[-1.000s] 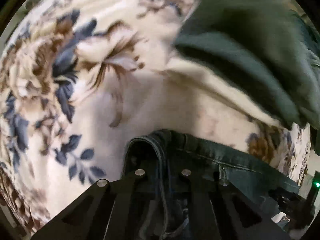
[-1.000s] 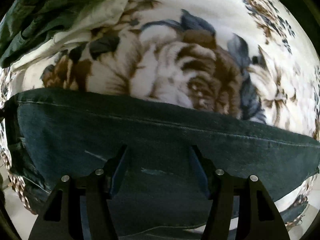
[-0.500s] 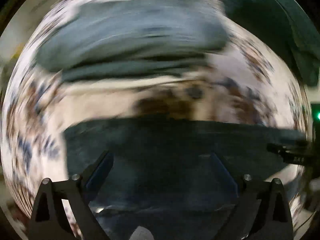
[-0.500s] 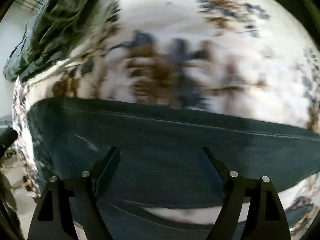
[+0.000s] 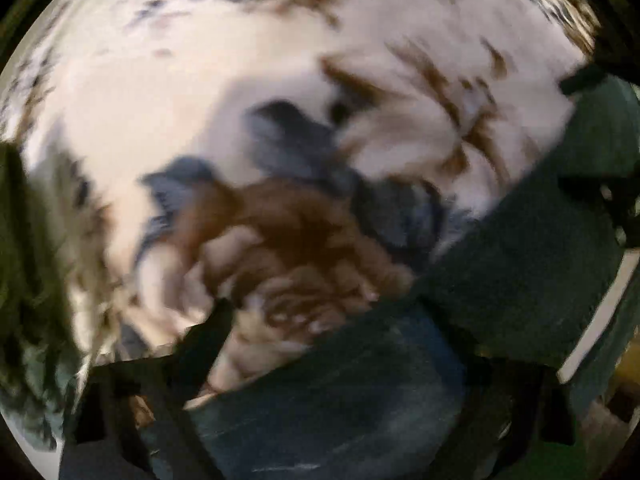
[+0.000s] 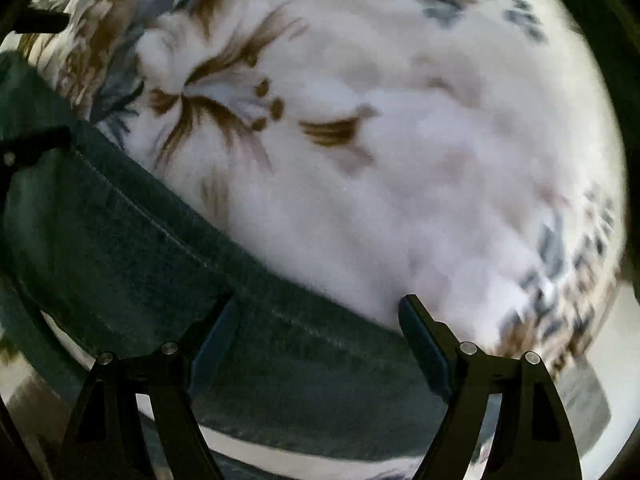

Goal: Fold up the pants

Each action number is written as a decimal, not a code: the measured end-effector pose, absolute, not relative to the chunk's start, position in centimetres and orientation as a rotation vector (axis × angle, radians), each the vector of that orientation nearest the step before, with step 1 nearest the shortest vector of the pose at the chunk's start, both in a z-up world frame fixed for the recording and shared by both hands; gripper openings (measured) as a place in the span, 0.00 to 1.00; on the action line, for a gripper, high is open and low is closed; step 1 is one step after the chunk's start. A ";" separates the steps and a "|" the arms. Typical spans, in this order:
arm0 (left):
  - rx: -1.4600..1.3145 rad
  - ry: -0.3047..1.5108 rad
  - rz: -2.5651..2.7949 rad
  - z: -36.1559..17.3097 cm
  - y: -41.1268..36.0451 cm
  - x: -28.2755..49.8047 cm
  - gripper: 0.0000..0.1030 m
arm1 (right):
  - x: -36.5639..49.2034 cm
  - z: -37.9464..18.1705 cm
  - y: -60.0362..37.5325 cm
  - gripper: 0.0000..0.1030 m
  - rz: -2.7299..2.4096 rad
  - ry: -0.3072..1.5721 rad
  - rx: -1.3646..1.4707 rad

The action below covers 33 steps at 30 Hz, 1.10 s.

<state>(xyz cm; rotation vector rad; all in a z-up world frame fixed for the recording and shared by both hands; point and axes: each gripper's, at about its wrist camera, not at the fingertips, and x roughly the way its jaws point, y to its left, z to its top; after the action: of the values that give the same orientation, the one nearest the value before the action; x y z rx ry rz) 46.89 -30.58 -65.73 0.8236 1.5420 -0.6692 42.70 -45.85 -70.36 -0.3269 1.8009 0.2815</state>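
Observation:
Dark blue jeans lie on a floral blanket and run as a band from the left edge down under my right gripper. That gripper is open, its fingers apart over the jeans' edge, holding nothing. In the blurred left wrist view the jeans fill the lower right. My left gripper is open; its left finger shows over the blanket, the right finger is lost against the dark denim.
Dark green cloth lies at the left edge of the left wrist view. The other gripper's dark frame shows at the left edge of the right wrist view. The blanket's edge and pale floor are at the right.
My left gripper has let go of the jeans, opened and swung fast across the blanket. My right gripper stayed open and shifted, so the jeans now run diagonally to its left.

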 end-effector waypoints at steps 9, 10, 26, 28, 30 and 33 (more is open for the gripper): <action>0.799 1.335 -0.700 -62.8 -31.3 42.0 0.02 | 41.2 -64.9 -48.5 0.08 0.303 1.659 -0.128; 0.757 1.315 -0.672 -61.7 -31.0 41.7 0.02 | 40.6 -63.8 -48.9 0.08 0.290 1.630 -0.115; -0.066 1.580 -0.253 -54.8 -17.4 22.3 0.02 | 17.0 -56.8 -36.2 0.06 0.395 1.549 -0.145; -0.087 1.636 -0.232 -57.4 -17.1 20.8 0.02 | 15.1 -59.1 -35.4 0.06 0.408 1.601 -0.166; -0.106 1.688 -0.221 -59.6 -16.7 19.5 0.02 | 14.1 -61.3 -34.4 0.06 0.410 1.634 -0.203; -0.189 1.755 -0.201 -61.0 -15.8 19.1 0.06 | 13.4 -63.5 -33.7 0.06 0.389 1.680 -0.245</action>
<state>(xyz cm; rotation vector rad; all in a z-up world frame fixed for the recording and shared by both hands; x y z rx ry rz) 19.10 -15.77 -61.03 -0.1887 1.7554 -0.2009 13.37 -33.69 -63.46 -0.2453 1.6803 0.3888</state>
